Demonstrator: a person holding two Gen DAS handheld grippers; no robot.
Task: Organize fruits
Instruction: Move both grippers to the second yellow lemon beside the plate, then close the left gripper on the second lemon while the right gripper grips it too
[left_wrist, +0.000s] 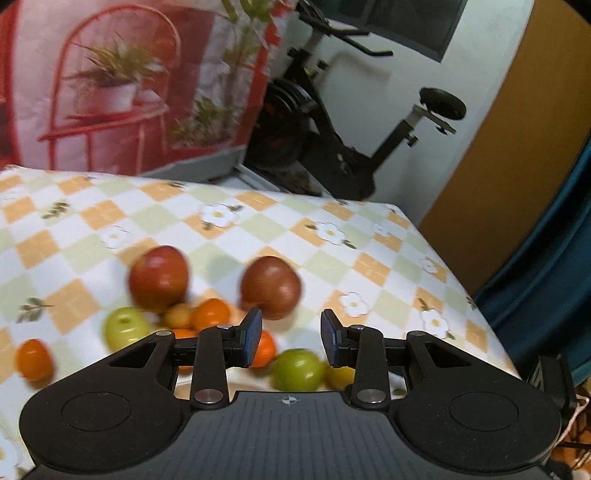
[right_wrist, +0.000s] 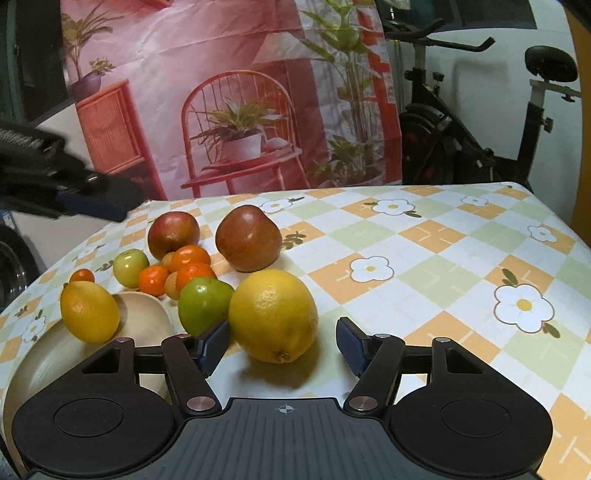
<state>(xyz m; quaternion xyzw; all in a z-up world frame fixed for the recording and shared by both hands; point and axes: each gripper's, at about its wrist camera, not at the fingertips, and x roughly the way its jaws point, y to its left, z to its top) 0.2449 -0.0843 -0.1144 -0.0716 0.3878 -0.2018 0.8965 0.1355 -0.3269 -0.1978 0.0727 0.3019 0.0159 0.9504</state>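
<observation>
Beside big lemon (right_wrist: 272, 314): green apple (right_wrist: 204, 303)

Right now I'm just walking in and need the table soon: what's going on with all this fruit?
A person with a gripper in each hand is sorting fruit. The right gripper is open around a big lemon on the checked tablecloth. The left gripper holds nothing. Another lemon already sits on the plate.

Two red apples (right_wrist: 173, 235), two green apples (right_wrist: 204, 304), two lemons (right_wrist: 273, 315), four tangerines (right_wrist: 190, 257), one bowl (right_wrist: 40, 350).
</observation>
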